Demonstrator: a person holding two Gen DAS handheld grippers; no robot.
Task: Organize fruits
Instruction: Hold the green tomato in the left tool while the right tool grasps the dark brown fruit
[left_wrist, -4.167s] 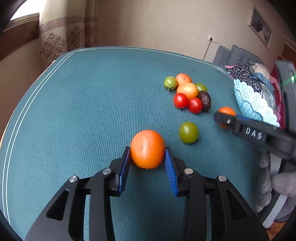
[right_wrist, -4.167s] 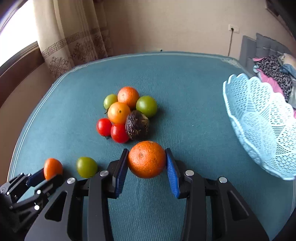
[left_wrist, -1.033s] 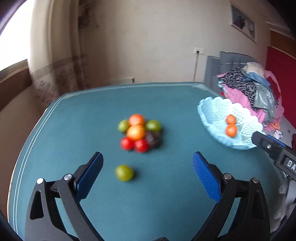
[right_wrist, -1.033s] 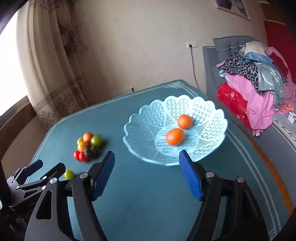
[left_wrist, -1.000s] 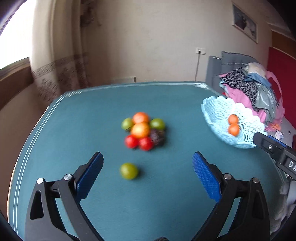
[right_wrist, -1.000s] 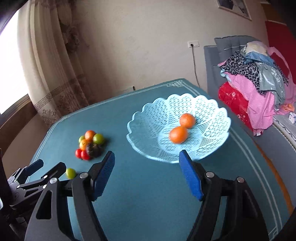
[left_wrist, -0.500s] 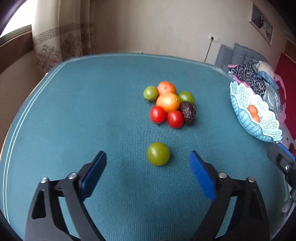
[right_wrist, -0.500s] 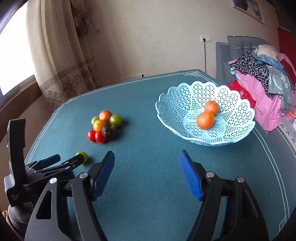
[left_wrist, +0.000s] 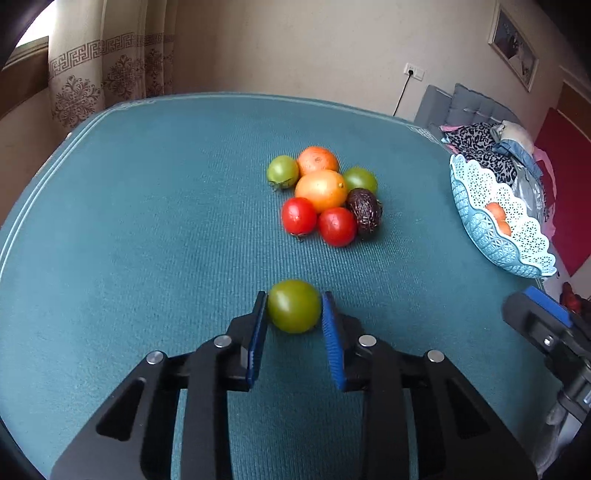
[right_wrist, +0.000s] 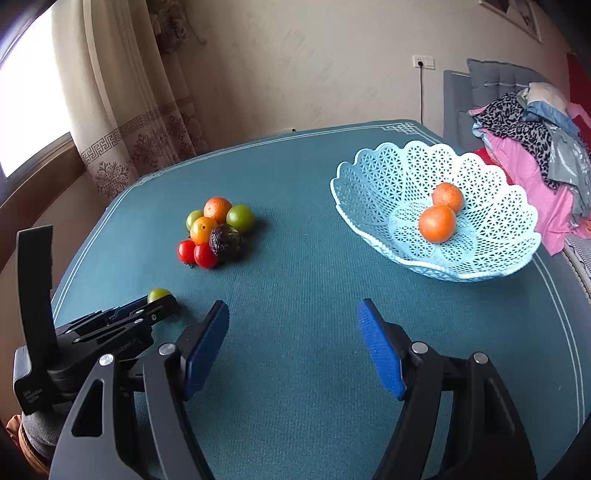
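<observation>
Here, the blue lattice basket (right_wrist: 476, 266) at right of frame holds two oranges (right_wrist: 437, 223). My left gripper (left_wrist: 294, 308) has its pads against a green tomato (left_wrist: 294, 305) at centre frame, below the fruit cluster (left_wrist: 325, 199). My right gripper (right_wrist: 291, 325) gapes wide over bare teal tablecloth (right_wrist: 295, 369). Its lettering is unreadable.

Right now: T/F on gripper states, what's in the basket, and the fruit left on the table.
1. The left gripper has its pads around a green tomato. True.
2. The right gripper holds an orange. False: it is open and holds nothing.
3. The basket holds two oranges. True.
4. The red tomatoes lie in the basket. False: they sit in the cluster on the table.
</observation>
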